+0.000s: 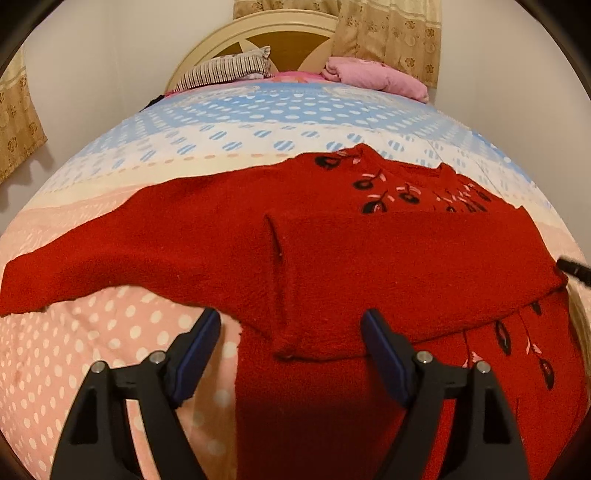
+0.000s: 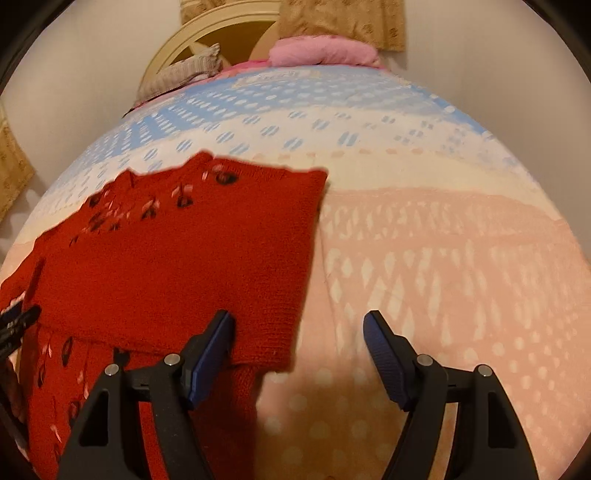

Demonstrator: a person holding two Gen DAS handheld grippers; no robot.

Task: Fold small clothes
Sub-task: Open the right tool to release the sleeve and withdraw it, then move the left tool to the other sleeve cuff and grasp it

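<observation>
Red sweater (image 1: 369, 266) flat on bedspread (image 1: 110, 350), neck toward headboard (image 1: 258, 26) (one sleeve folded across)

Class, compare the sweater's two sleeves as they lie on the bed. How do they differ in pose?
The folded sleeve lies across the body of the red sweater, its cuff near the middle; the other sleeve stretches out flat on the polka-dot bedspread. The folded sleeve covers part of the flower pattern; the other sleeve covers none. Both are plain red knit, and neither is held by the left tongs.
</observation>
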